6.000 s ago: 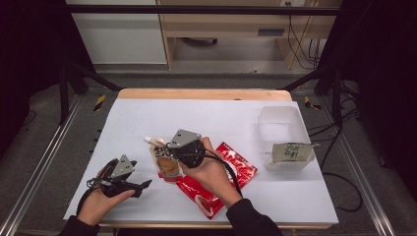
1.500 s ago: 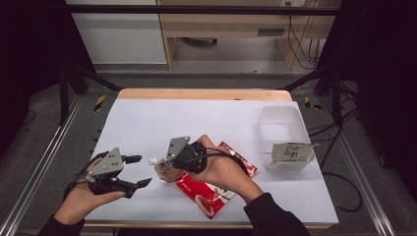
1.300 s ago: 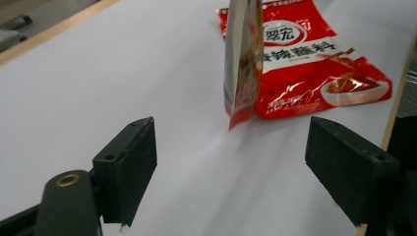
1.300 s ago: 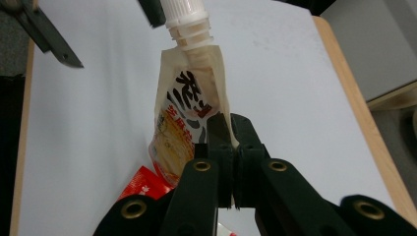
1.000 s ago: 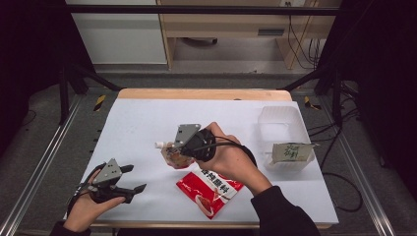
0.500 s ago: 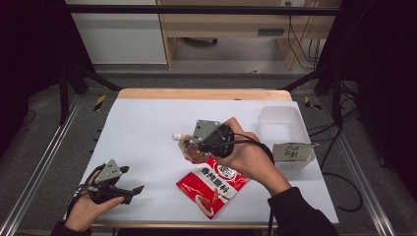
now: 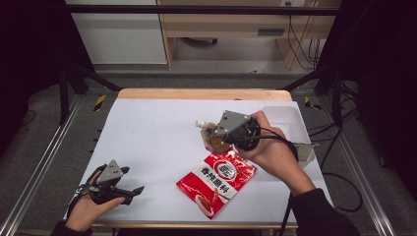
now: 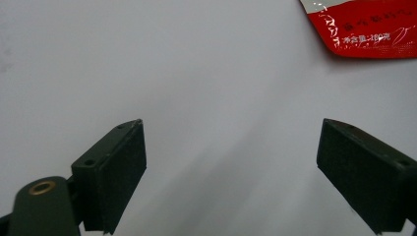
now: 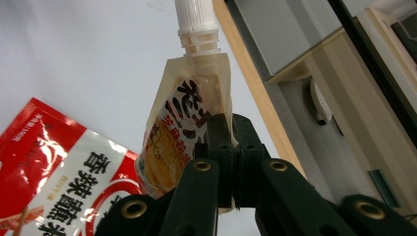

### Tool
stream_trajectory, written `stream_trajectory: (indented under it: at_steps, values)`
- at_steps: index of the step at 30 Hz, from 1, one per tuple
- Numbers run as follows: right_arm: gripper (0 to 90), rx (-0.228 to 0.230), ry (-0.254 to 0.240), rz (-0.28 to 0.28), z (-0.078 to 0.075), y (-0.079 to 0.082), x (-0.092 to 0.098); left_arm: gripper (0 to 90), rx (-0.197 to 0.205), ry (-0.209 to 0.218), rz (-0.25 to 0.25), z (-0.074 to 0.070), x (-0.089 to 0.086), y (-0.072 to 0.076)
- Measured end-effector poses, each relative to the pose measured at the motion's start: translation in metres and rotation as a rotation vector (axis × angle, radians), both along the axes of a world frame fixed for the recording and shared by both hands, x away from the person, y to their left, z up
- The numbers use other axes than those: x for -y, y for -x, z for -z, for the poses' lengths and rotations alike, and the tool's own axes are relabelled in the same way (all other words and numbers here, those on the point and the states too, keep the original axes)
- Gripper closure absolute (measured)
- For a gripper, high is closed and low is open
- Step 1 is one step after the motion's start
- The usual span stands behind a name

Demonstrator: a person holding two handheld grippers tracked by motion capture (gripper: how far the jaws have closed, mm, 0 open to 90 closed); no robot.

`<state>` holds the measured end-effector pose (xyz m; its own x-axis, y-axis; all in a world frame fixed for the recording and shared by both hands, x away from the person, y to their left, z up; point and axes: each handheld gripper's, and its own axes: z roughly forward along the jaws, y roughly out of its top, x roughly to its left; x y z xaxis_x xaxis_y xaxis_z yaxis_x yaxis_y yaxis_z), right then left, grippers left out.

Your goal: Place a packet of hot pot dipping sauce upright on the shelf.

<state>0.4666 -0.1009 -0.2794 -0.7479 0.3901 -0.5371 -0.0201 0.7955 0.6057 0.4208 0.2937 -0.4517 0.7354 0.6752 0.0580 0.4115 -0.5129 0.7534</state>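
The right gripper (image 7: 216, 140) sits a little right of the bench's (image 7: 147, 142) middle, its jaws pinched on a beige spouted pouch (image 7: 212, 136) and holding it clear of the white surface. In the right gripper view the two black jaws meet on the pouch's (image 9: 182, 132) edge, the printed face turned toward 9 o'clock and the white screw cap (image 9: 196, 17) pointing to 12 o'clock. In the high view the cap (image 7: 200, 123) points toward 10 o'clock, away from the right hand (image 7: 268, 147).

A red snack packet (image 7: 216, 179) lies flat on the bench just at 6 o'clock of the held pouch, apart from it, its long axis running from 1 o'clock to 7 o'clock. Its corner (image 8: 364, 27) shows at the 1 o'clock edge of the left gripper view, and its printed face (image 9: 54, 177) lies at 8 o'clock in the right gripper view.

The left gripper (image 7: 129, 183) rests near the bench's 7 o'clock corner in the left hand (image 7: 91, 209), well apart from both packets. Its jaws have just been opening and now stand spread wide, with bare white bench between them in the left gripper view.

A clear plastic container (image 7: 287, 118) stands at 3 o'clock of the right hand, near the bench's right edge.
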Motion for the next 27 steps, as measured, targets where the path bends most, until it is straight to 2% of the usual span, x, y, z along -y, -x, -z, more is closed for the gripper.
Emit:
stream_trajectory:
  at_steps: [10, 27]
  values:
    - [88.9, 0.035, -0.009, 0.054, -0.012, 0.0, 0.028, 11.3, -0.009, -0.011, 0.003, 0.002, 0.001, 0.0]
    - [88.9, 0.036, -0.05, 0.133, -0.015, -0.016, 0.072, 11.3, -0.014, -0.025, 0.015, 0.003, 0.004, 0.001]
